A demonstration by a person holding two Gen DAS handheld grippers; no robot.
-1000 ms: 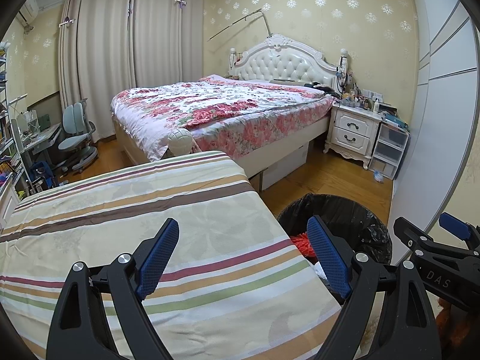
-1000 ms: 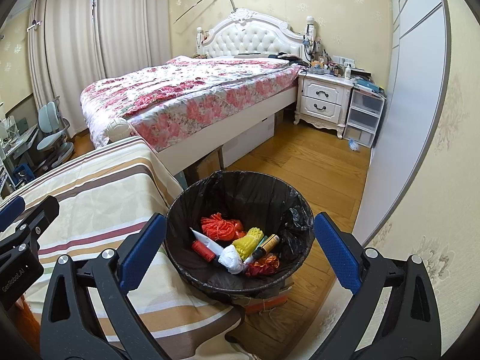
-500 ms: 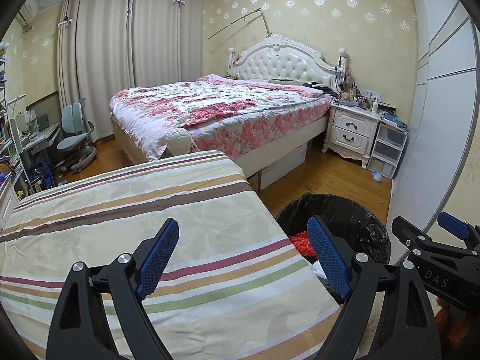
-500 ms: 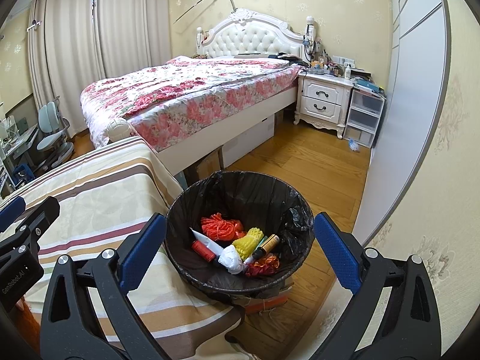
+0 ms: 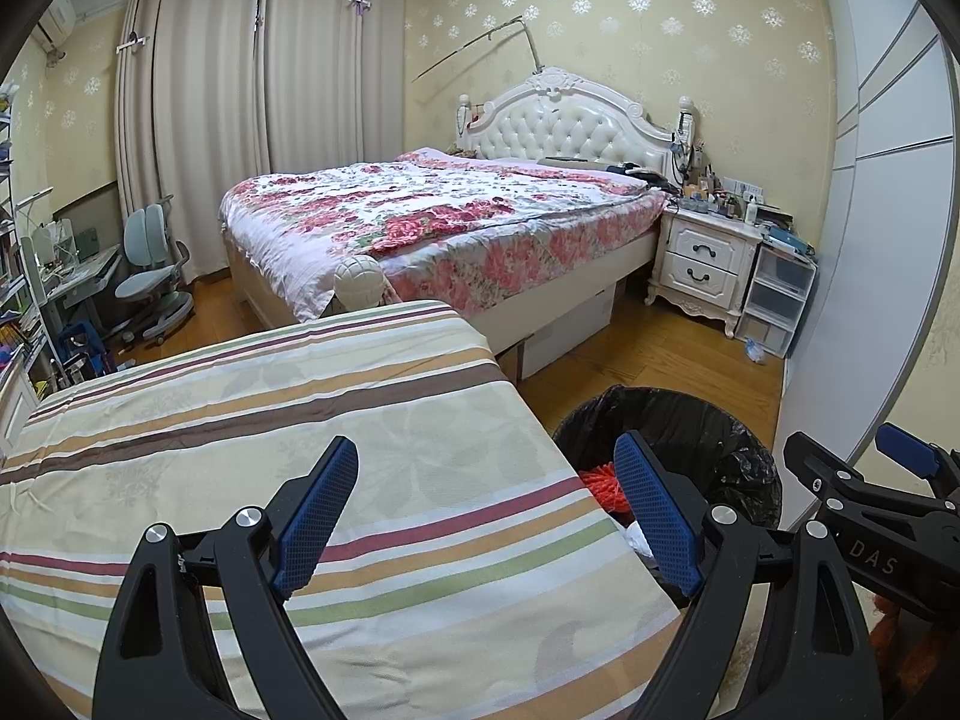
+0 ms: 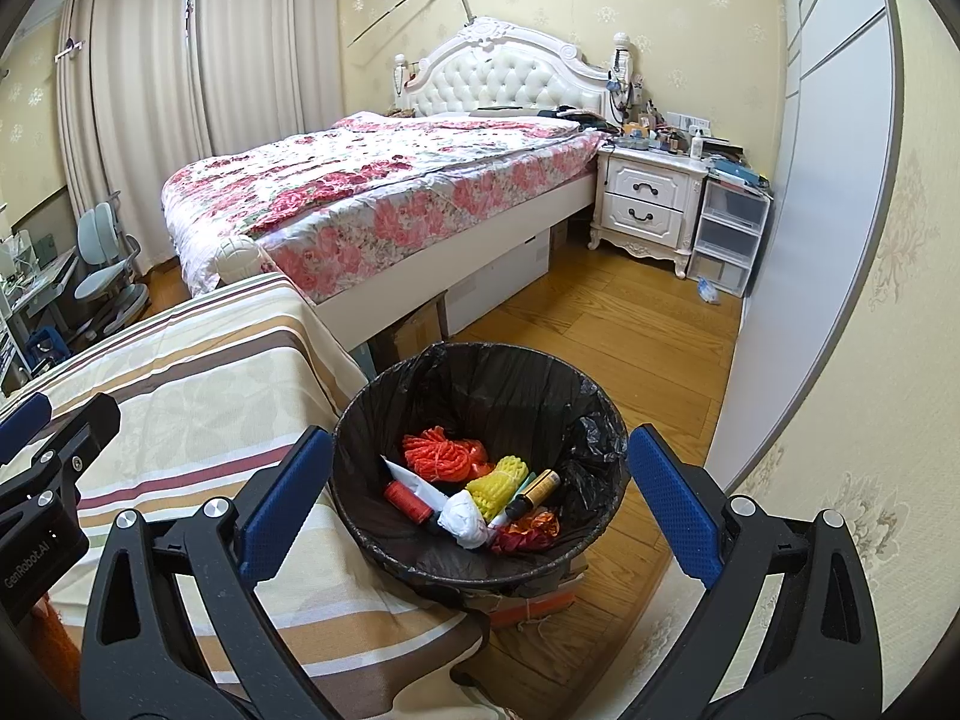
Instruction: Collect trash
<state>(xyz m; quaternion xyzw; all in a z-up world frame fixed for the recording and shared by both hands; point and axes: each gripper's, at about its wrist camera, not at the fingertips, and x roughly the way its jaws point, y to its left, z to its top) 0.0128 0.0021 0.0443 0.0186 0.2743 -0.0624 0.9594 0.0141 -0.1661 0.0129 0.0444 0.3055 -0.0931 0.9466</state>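
A round bin lined with a black bag stands on the wood floor beside the striped bedspread. Inside lie an orange net bundle, a yellow foam sleeve, a red spool, a crumpled white wad, a small brown bottle and red foil. My right gripper hangs open above the bin with nothing between its fingers. My left gripper is open and empty over the striped bedspread, with the bin to its right.
A large bed with a floral cover fills the middle of the room. A white nightstand and clear drawers stand by the wardrobe door. A desk chair is at the left. Wood floor lies behind the bin.
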